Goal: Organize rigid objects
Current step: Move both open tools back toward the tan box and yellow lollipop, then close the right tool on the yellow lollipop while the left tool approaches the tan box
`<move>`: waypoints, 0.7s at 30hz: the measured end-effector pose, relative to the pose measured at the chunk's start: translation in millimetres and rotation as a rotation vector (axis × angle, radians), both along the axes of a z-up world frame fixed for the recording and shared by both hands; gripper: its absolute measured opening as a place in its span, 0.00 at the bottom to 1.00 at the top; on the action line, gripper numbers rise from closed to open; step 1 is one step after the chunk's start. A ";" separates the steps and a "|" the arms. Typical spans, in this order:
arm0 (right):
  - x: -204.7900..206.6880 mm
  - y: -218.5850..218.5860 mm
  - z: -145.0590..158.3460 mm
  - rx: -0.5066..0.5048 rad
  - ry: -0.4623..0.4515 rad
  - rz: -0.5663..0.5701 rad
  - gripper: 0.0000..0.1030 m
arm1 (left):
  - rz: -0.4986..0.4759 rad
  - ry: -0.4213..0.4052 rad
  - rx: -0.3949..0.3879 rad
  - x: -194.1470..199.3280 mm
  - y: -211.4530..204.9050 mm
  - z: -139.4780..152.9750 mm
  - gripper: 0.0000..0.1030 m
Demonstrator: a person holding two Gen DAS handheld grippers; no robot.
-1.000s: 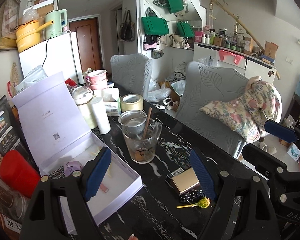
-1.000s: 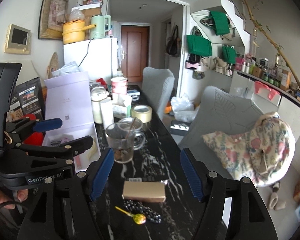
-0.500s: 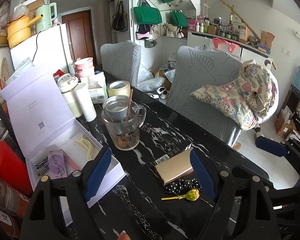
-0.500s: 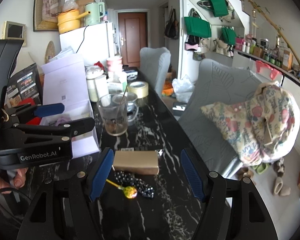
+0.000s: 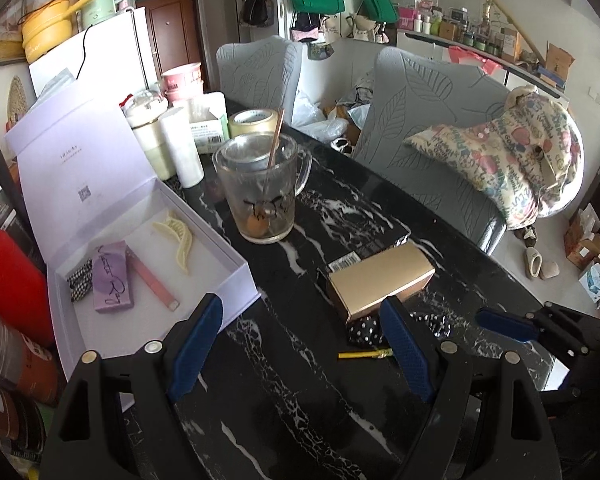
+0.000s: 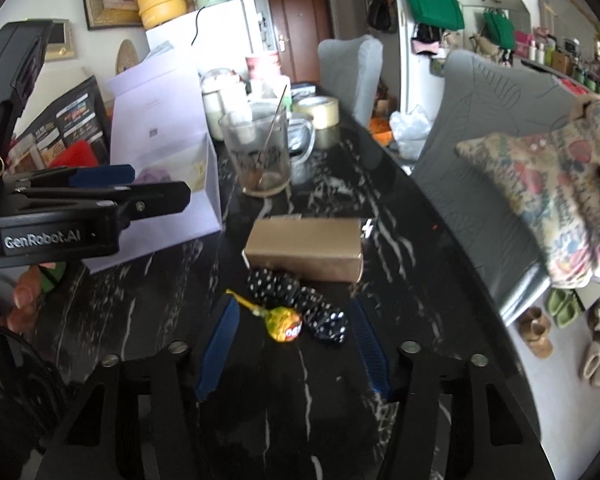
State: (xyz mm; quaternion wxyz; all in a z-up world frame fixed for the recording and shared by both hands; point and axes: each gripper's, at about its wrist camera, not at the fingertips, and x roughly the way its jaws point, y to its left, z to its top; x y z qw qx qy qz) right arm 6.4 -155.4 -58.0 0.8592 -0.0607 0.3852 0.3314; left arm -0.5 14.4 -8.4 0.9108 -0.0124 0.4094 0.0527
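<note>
Hovering low over the black marble-veined table [image 6: 399, 216], the right gripper [image 6: 292, 344] has its jaws spread wide, empty, framing a yellow-wrapped lollipop [image 6: 284, 322] that lies between the blue pads. Touching the candy on its far side sits a black polka-dot fabric hair tie [image 6: 300, 300], and just beyond that a flat gold rectangular box [image 6: 303, 248]. Over on the left, the left gripper [image 5: 300, 344] also shows its jaws spread apart, holding nothing, above bare table near the open lilac cardboard gift box [image 5: 236, 276]. Inside that box: a cream plastic hair claw [image 5: 178, 234], a purple card-like packet [image 5: 112, 280], a pink flat strip [image 5: 152, 282] and a black-and-white checked piece [image 5: 80, 284]. Farther back stands a clear glass mug [image 5: 262, 196] with a stick in it.
</note>
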 end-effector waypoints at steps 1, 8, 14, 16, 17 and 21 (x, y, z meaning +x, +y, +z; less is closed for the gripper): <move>1.2 1.7 -5.8 -0.002 0.018 0.015 0.48 | 0.001 0.008 -0.004 -1.0 0.4 -3.2 0.79; 8.6 14.0 -32.2 -0.004 0.094 0.097 0.43 | 0.021 0.026 -0.035 -4.6 6.5 -15.9 0.79; 18.4 24.4 -45.3 -0.020 0.119 0.119 0.43 | 0.044 0.029 -0.058 -6.0 16.0 -21.6 0.79; 22.1 27.9 -48.5 -0.028 0.121 0.122 0.43 | 0.046 0.026 -0.064 -5.4 18.2 -21.7 0.79; 23.6 29.7 -49.9 -0.031 0.120 0.123 0.43 | 0.047 0.023 -0.068 -4.6 18.8 -21.5 0.79; 28.8 30.9 -53.6 -0.032 0.115 0.129 0.40 | 0.039 0.013 -0.070 -0.3 18.7 -19.7 0.79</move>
